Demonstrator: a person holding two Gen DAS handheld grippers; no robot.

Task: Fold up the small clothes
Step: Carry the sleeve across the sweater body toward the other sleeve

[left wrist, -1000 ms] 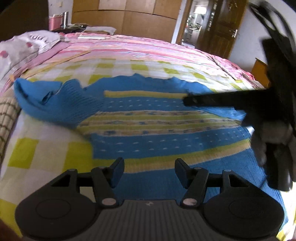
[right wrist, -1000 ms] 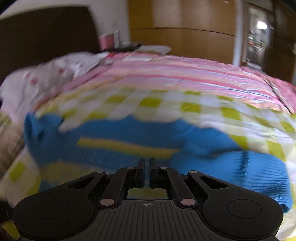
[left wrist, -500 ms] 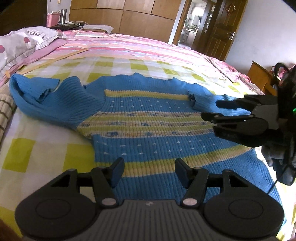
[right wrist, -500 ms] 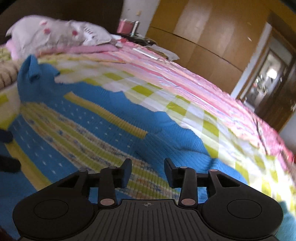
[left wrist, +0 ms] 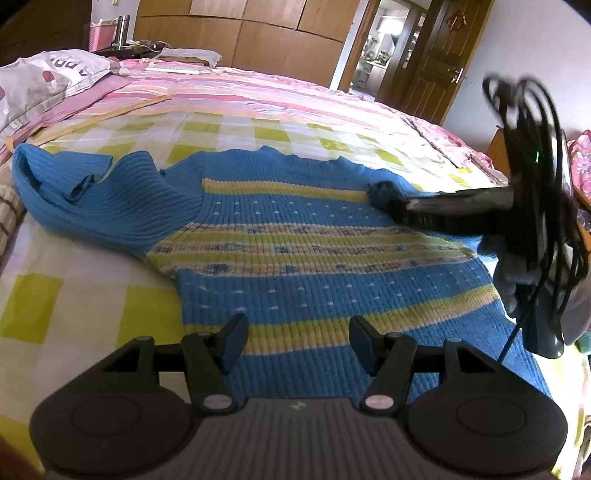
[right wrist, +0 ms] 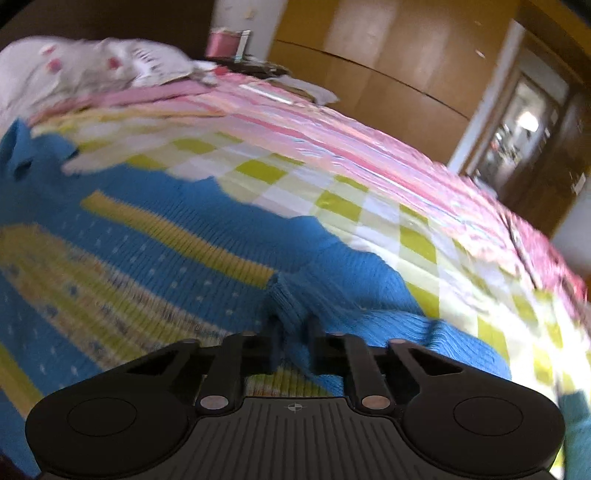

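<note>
A small blue knit sweater (left wrist: 295,266) with yellow and patterned stripes lies flat on the bed, its left sleeve (left wrist: 92,199) spread out to the left. My left gripper (left wrist: 295,341) is open and empty, just above the sweater's hem. My right gripper (right wrist: 293,325) is shut on the bunched cuff of the right sleeve (right wrist: 288,299), which is pulled in over the sweater's chest. In the left wrist view it (left wrist: 397,206) reaches in from the right and pinches that cuff (left wrist: 380,192).
The bed has a yellow-checked sheet (left wrist: 74,306) and a pink striped quilt (left wrist: 240,88) behind it. Pillows (left wrist: 40,81) lie at the far left. Wooden wardrobes (left wrist: 258,33) and a door (left wrist: 436,59) stand beyond the bed.
My right gripper has gone from open to shut on the right sleeve's cuff and drawn it in over the chest. The left gripper has stayed open by the hem.
</note>
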